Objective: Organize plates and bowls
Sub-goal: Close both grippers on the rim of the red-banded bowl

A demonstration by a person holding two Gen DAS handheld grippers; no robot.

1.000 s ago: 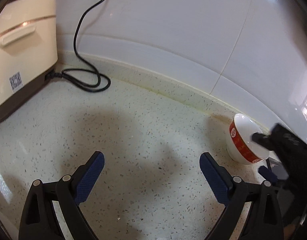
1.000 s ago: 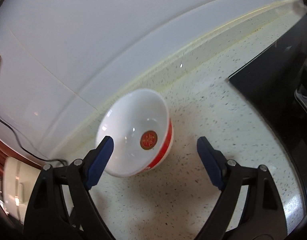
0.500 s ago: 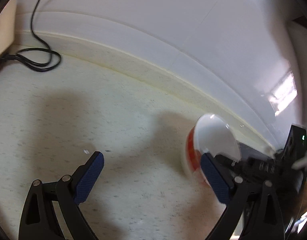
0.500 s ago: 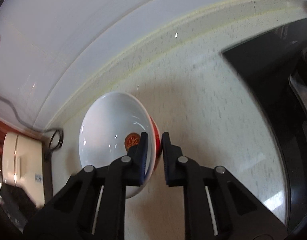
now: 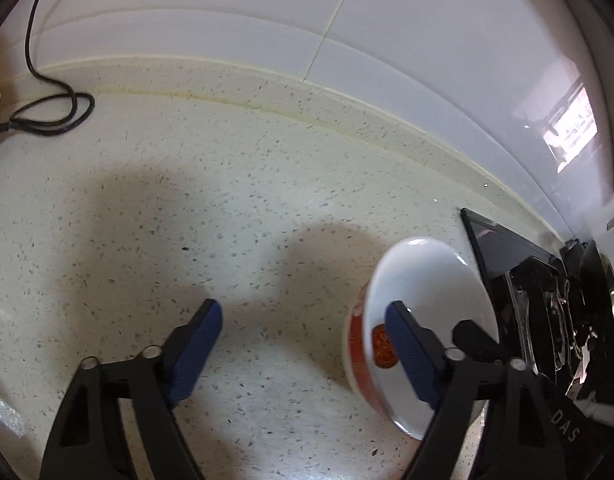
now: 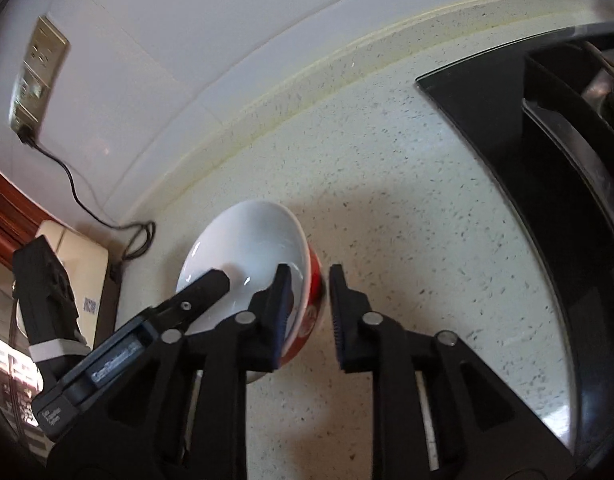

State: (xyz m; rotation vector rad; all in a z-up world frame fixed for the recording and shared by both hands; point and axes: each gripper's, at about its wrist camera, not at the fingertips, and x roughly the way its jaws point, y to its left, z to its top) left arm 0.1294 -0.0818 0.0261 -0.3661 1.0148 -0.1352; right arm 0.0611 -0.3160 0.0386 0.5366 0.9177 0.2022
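A white tiled wall (image 5: pixel 235 4) runs behind a pale speckled stone countertop (image 5: pixel 187 200), with a low upstand of the same stone where the two meet. In the right wrist view a black glass cooktop (image 6: pixel 507 152) is set into the counter on the right, and a wall socket (image 6: pixel 37 76) sits high on the left with a black power cord (image 6: pixel 79 196) trailing down to a cream appliance (image 6: pixel 91 276) at the counter's left end. The same cord lies coiled on the counter in the left wrist view.

Both tools are pitched steeply down toward the counter. The right gripper (image 6: pixel 309 312) straddles the near rim of the bowl (image 6: pixel 247 248), a white bowl with a red band outside and a red emblem inside, tipped on edge so that its mouth faces left. One blue pad lies inside against the white wall; the other stands just clear of the red outside, a small gap showing. Its jaws are narrow and opening.

The left gripper (image 5: pixel 303 344) comes in from the left, its jaws spread fairly wide and closing. Its right finger sits in front of the bowl's mouth, the left one over bare counter, and nothing lies between them. Whether that finger touches the bowl I cannot tell.
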